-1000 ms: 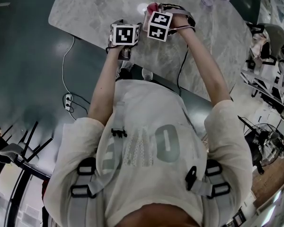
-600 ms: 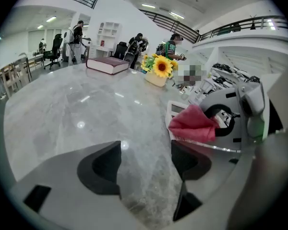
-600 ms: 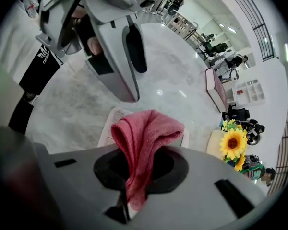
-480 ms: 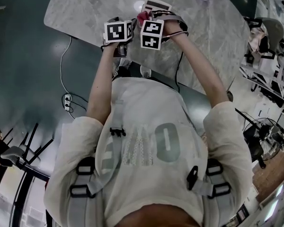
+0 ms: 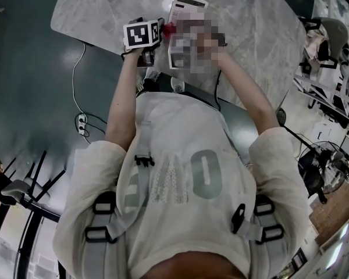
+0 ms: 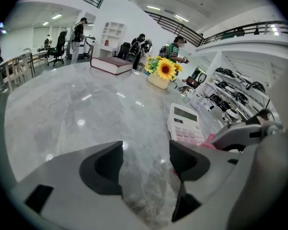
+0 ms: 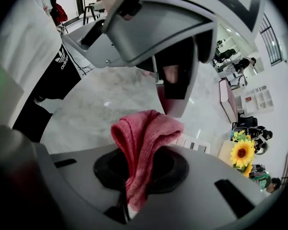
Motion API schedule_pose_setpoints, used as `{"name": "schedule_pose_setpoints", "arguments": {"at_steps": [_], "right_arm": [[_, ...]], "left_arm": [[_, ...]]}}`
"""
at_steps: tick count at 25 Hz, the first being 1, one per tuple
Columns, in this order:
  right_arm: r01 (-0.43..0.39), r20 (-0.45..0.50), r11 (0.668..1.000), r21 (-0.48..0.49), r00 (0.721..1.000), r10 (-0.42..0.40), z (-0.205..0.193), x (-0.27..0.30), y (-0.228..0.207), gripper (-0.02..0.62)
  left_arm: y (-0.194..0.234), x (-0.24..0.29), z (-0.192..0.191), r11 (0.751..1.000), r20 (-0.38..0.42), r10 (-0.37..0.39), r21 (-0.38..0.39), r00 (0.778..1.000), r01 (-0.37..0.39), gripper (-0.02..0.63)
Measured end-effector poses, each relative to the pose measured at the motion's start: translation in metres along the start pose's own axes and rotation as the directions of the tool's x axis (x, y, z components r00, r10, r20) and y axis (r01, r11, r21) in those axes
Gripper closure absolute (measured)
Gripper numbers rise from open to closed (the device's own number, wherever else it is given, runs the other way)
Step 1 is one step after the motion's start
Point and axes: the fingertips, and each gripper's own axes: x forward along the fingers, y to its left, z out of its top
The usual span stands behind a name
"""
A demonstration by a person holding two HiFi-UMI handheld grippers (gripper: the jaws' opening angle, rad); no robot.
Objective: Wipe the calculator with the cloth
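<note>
The left gripper (image 6: 145,163) hovers over the marble table (image 6: 77,109). Its jaws are apart and closing, with only bare tabletop between them. The calculator (image 6: 184,124) lies flat on the table just ahead and to the right of this gripper, its display end away from the person. The right gripper (image 7: 134,176) has its jaws clamped on a red cloth (image 7: 145,131), which stands up from between them in a folded bunch. Seen from the left gripper, the cloth is at the calculator's near edge, touching it or just above it; I cannot tell which. Farther back on the table are a book (image 6: 111,64) and a pot of sunflowers (image 6: 163,71)
</note>
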Motion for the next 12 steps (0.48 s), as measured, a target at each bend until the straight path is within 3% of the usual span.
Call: {"name": "schedule_pose_setpoints", "arguments": {"at_steps": [12], "right_arm": [[0.022,0.005,0.999,0.028,1.000,-0.022,0.0004,0.0012,0.0015,0.540]], "left_arm": [[0.0002,0.0007,-0.0007,1.000,0.004,0.006,-0.004,1.000,-0.006,0.299]]}}
